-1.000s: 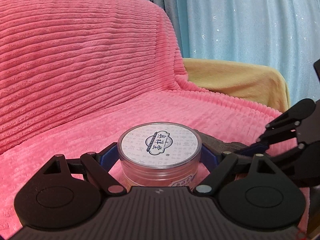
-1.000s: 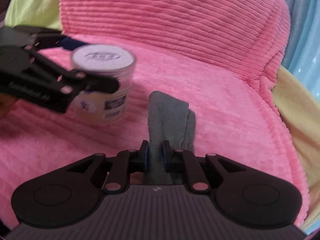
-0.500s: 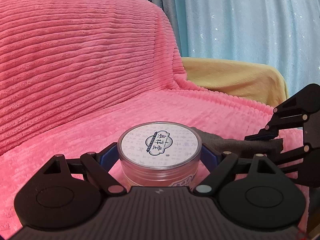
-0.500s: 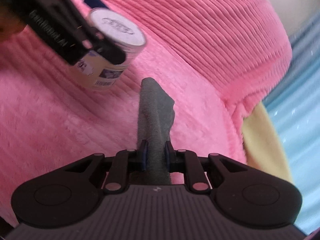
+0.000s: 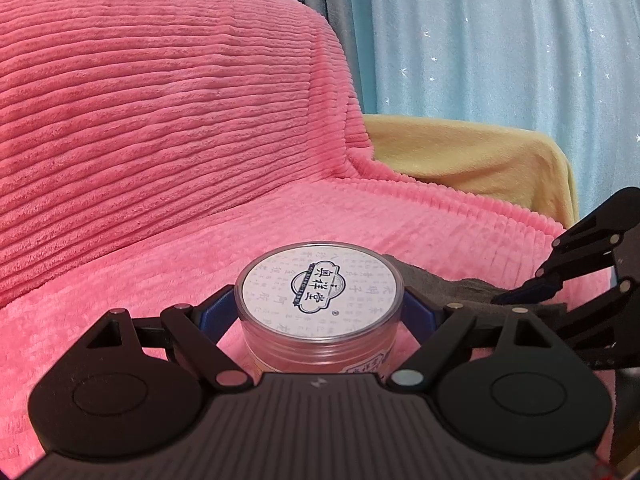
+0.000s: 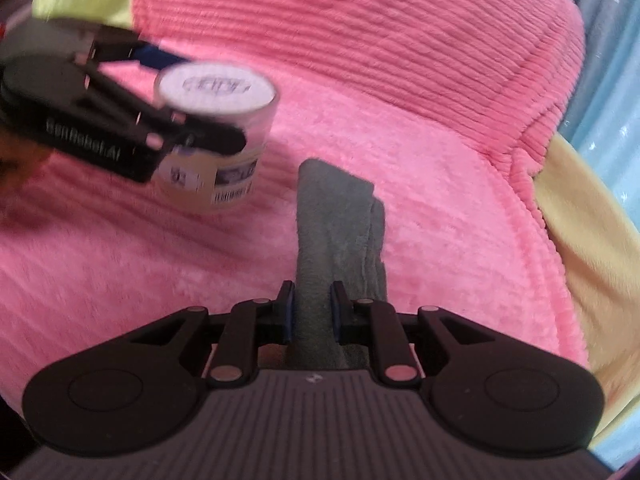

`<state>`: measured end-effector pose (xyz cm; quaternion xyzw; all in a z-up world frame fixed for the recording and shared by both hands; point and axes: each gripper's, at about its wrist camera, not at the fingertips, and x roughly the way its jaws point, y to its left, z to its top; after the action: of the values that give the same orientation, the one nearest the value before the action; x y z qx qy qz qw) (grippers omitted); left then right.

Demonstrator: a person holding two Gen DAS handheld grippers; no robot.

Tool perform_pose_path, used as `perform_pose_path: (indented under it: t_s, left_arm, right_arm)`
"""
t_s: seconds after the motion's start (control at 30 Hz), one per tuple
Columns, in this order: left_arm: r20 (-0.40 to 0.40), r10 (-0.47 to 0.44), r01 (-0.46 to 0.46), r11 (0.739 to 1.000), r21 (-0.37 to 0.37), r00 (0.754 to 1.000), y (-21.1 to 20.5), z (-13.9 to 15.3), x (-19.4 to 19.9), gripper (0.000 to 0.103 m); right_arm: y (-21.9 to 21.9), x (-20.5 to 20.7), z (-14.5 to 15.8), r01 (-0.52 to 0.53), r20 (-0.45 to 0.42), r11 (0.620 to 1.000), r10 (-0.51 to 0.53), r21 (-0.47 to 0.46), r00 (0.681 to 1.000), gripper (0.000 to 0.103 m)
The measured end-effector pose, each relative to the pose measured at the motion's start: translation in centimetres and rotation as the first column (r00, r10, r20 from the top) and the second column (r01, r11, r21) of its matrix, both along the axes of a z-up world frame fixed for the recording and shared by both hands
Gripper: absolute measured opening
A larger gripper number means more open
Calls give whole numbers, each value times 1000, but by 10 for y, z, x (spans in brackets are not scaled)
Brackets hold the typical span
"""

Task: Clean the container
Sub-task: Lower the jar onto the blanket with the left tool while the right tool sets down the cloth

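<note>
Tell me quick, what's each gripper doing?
Left gripper: jaws opening, the container between them.
Right gripper: shut on the grey cloth.

The jaws of the left gripper (image 5: 320, 312) are being opened around the clear round container (image 5: 320, 304), which was clamped more tightly a second ago; the container is still seen between them. The right gripper (image 6: 312, 306), shut on the grey cloth (image 6: 332, 224), has been swung back from its tilted pose of half a second ago, so that the cloth is again seen lying just right of the container.
</note>
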<state>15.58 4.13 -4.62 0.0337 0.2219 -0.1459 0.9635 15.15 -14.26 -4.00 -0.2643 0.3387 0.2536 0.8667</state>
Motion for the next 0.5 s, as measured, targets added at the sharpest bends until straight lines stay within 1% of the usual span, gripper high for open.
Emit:
perform_pose_path:
  t_s: [0.17,0.33,0.43,0.5]
  left_arm:
    - [-23,0,-1,1000,-23,1000,1,-1,-1,94]
    - [-23,1,-1,1000,-20,1000,1,6,-5,96]
    - [-7,9,-9,1000,-6,1000,0,11,-14,101]
    - [-5,16,-16,1000,13,1000,0,13,-20,102]
  right_arm:
    - [-1,-6,7,28,10,998,-29,55,1000,14]
    - [-11,-23,14,70,27,989,-75,133,997,13]
    - [-23,-29,19,136,51,971,-149,194,988,13]
    - [-35,-27,23,198,47,946,-217,257,975,14]
